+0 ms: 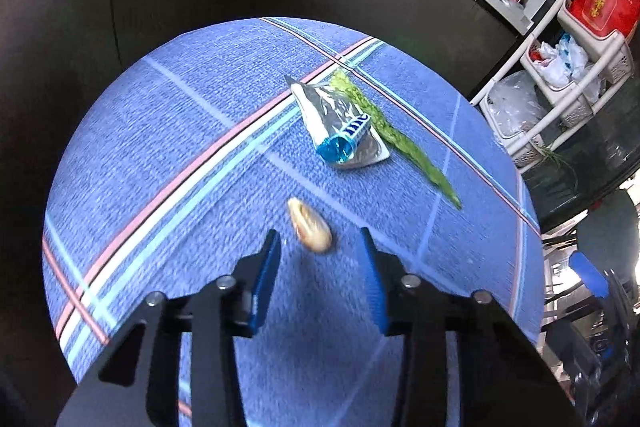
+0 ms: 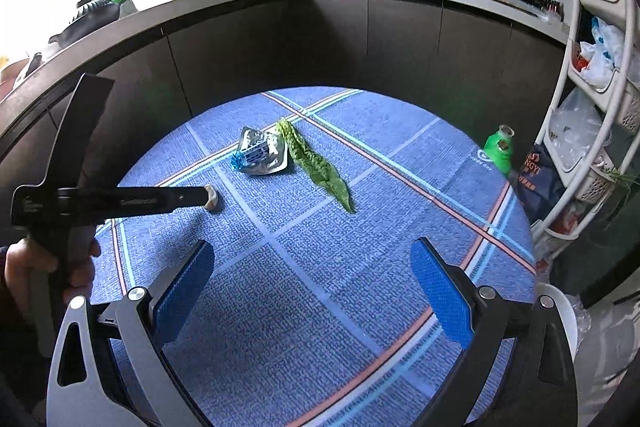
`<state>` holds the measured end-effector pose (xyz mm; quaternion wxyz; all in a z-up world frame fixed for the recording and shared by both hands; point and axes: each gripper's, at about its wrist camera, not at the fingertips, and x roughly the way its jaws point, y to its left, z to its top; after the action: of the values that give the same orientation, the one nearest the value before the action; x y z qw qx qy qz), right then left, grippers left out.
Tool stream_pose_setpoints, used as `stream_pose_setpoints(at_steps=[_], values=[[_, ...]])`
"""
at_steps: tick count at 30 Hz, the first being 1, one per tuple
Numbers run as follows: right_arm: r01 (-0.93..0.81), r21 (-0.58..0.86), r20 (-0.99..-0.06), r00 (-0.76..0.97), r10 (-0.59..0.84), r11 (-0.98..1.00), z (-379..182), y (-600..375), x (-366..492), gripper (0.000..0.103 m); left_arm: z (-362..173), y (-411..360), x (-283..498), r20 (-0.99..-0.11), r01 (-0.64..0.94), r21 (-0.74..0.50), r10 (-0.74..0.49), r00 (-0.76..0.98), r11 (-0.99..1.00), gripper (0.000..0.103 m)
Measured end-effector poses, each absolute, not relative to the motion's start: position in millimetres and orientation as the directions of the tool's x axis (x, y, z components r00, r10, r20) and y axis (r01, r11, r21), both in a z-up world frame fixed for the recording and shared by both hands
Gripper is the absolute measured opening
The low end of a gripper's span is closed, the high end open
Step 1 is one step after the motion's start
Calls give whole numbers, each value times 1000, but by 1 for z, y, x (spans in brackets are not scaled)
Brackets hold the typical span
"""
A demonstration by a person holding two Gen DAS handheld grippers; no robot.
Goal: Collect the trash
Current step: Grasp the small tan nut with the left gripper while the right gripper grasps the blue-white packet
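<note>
My left tongs (image 1: 320,239) gape around the tan shell (image 1: 310,230) mid-table (image 1: 160,155); my right tongs (image 2: 312,279) hang wide, empty.

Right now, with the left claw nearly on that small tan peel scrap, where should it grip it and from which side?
Across its narrow middle, coming straight down from above. The tan scrap lies flat and elongated on the blue tablecloth, slanted between the open fingers of the left claw, so closing across the short width looks surest.
</note>
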<state>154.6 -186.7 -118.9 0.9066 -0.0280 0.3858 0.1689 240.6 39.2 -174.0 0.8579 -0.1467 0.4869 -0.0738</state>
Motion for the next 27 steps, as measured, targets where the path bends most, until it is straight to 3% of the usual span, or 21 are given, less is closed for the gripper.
stream_pose_setpoints(at_steps=[6, 9, 11, 16, 21, 27], values=[[-339, 79, -720, 631, 289, 938, -128, -179, 166, 88, -182, 35, 256, -821, -13, -320, -270, 502, 947, 31], [-345, 81, -726, 623, 292, 935, -133, -174, 174, 83, -187, 33, 259, -823, -8, -324, -278, 495, 946, 21], [-349, 82, -727, 620, 296, 934, -135, -170, 179, 82, -189, 33, 258, -818, 2, -332, -289, 498, 943, 21], [-378, 126, -731, 589, 343, 917, -140, -154, 203, 66, -188, 35, 255, -816, 23, -330, -298, 496, 944, 19], [-414, 198, -725, 547, 417, 888, -142, -130, 232, 43, -176, 52, 238, -801, 21, -335, -296, 521, 942, 16], [-423, 235, -731, 517, 446, 875, -151, -97, 260, 39, -165, 60, 231, -792, 49, -326, -301, 530, 944, 16]])
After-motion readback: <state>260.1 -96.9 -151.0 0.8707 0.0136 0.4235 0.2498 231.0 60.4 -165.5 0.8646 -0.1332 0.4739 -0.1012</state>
